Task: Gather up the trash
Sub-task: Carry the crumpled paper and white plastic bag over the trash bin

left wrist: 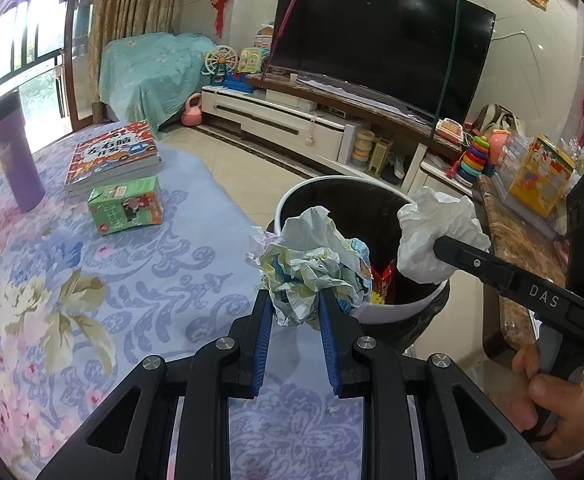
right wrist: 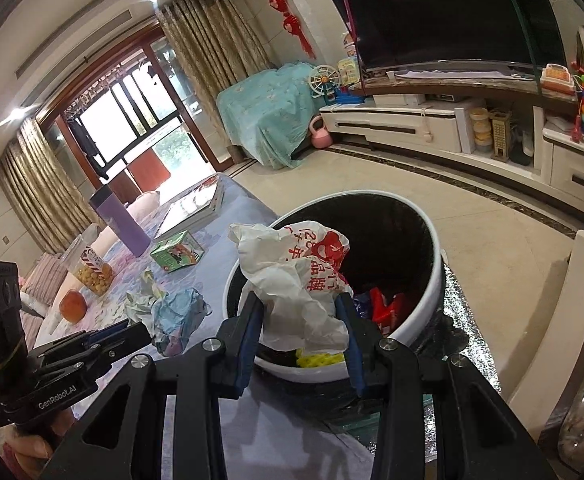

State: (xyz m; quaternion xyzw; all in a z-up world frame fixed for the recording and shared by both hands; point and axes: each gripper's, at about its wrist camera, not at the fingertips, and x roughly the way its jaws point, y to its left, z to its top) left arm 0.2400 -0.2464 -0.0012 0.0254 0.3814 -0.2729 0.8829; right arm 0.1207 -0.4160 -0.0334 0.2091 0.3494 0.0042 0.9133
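We have the left gripper (left wrist: 295,300) clamped on a light, springy crumpled paper wad (left wrist: 312,264) at the trash bin (left wrist: 392,312) rim, and the right gripper (right wrist: 300,320) clamped mid-bulk on a soft, slippery crumpled plastic bag (right wrist: 296,280) above the bin's mouth.

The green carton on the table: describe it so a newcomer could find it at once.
Start at the floral tablecloth. Beside the stack of books, near the purple bottle, lies the green carton, alone on the cloth, a small box with a cartoon picture.
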